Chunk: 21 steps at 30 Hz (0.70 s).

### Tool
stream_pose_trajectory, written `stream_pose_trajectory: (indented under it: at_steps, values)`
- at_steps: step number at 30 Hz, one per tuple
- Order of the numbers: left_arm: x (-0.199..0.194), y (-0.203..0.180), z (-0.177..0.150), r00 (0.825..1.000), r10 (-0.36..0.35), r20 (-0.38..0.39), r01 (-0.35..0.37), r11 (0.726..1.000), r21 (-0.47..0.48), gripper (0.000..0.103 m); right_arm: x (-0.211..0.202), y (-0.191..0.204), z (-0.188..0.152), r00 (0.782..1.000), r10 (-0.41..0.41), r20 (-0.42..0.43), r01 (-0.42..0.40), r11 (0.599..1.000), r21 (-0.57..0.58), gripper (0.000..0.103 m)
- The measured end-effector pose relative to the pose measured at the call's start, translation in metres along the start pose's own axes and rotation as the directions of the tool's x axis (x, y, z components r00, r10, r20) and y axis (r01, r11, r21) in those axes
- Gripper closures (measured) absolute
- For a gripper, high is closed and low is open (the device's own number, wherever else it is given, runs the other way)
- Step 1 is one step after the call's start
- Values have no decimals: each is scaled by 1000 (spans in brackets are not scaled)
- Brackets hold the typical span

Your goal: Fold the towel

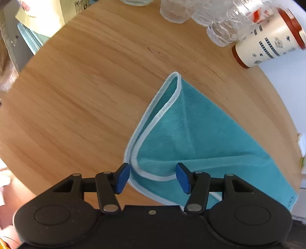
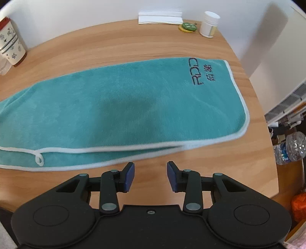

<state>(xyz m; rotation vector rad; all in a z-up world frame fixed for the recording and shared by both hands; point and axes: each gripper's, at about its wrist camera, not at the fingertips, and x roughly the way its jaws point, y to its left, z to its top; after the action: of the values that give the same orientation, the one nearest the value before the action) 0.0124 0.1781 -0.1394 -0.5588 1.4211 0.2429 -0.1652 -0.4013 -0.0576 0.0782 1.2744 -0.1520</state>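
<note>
A teal towel [image 2: 122,107] with a pale border lies folded in half lengthwise on the round wooden table [image 2: 114,46]; dark lettering marks its far right end and a small hanging loop sits at its near left edge. My right gripper [image 2: 150,177] is open, just short of the towel's near edge, holding nothing. In the left wrist view the towel [image 1: 200,134] shows its left end, the two layers parting at the far corner. My left gripper [image 1: 153,178] stands open over the near left corner, the border running between its blue pads, not pinched.
A cream mug with a red lid [image 1: 267,46] and clear plastic bottles [image 1: 225,19] stand at the table's far edge. A white pill bottle [image 2: 209,24], a green disc [image 2: 188,27] and folded white paper [image 2: 160,17] sit far right. Water bottles [image 2: 290,147] are off the table, right.
</note>
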Motion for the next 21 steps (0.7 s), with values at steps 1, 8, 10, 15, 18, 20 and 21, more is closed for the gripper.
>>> stream_pose_trajectory:
  at_steps: [1,8,10,15,18,20,21]
  values:
    - [-2,1,-1,1000,0,-3,0,1000,-12,48,1,-2,-2,1000,2,-3,-2,1000,7,61]
    - [8,-4,-10,999,-36,-16,34,994,-108,48,8,-10,-2,1000,4,-3,-4,1000,-5,61]
    - [10,-2,-13,1000,-28,-1,28,988,-154,48,7,-13,1,1000,20,-12,-20,999,-31,61]
    - [12,-1,-24,997,21,77,-2,970,-244,49,4,-21,7,998,58,-22,-60,993,-100,61]
    - [12,3,-29,995,12,102,21,947,-320,48,5,-32,9,997,71,-32,-74,992,-102,61]
    - [10,6,-34,992,-6,125,54,921,-385,49,8,-37,9,997,71,-40,-74,992,-106,61]
    - [10,5,-35,991,-9,133,61,917,-394,49,8,-38,9,997,71,-43,-75,991,-107,61]
